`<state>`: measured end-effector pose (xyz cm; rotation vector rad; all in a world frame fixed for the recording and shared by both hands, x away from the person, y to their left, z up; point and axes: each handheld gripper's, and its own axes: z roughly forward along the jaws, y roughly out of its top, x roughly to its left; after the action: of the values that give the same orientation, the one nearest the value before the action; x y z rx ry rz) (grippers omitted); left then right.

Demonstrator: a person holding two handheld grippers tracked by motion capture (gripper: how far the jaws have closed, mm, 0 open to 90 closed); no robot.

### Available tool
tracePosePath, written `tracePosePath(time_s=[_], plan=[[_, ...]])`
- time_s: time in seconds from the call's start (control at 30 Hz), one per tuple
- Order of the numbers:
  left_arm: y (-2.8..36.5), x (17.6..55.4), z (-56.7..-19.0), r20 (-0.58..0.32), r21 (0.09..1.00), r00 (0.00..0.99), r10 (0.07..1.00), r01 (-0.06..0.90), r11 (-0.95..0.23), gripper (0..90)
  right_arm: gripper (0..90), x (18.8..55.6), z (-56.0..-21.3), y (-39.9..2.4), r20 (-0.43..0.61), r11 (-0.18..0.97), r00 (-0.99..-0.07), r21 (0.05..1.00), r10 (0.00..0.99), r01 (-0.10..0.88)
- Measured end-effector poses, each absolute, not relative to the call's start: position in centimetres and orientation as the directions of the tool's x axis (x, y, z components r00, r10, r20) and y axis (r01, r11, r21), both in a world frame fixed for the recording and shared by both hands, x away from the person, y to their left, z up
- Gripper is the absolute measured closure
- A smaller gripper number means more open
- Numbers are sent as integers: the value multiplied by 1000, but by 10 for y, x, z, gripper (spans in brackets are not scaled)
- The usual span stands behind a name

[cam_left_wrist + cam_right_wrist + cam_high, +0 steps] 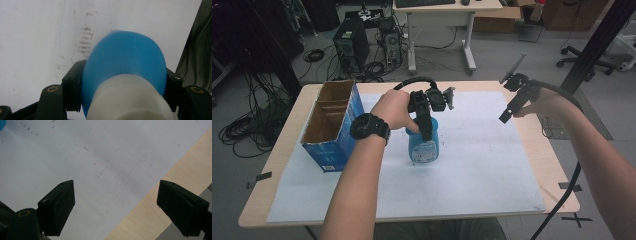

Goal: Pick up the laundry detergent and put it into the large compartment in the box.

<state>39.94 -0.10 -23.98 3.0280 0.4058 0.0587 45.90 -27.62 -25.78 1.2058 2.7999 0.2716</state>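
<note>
Your left gripper (426,131) is clamped on the blue bottle (423,146), with the black jaws pressing on either side of its body, just below the white cap (130,100). You can see this best in the left gripper view, where the jaws hug the blue bottle's round shoulder on both sides with no gap. The bottle stands upright near the middle of the desk (552,150), on the white paper sheet (482,165) that covers most of the desktop (whether its base touches the paper or hangs just above it, the pictures do not settle). Your left hand (393,110) grips the tool from the side, with a black watch (369,127) on the wrist.

The blue cardboard box (332,125) sits at the desk's left edge, open at the top, with dividers that split it into compartments. It is apart from the bottle, to the bottle's left.

Your right gripper (513,102) hangs over the right part of the desk, towards the far right corner, well apart from the bottle. Its jaws stand wide and hold nothing: in the right gripper view there is only the paper sheet and a strip of bare wood between them.
</note>
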Motion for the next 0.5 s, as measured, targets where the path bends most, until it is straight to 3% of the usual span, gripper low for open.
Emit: tracePosePath(time_s=[0.5], plan=[[6, 400, -213, 17, 89, 927, 374, 372, -924, 361, 147, 458, -257, -275, -4, 676, -689, 197, 725, 710]])
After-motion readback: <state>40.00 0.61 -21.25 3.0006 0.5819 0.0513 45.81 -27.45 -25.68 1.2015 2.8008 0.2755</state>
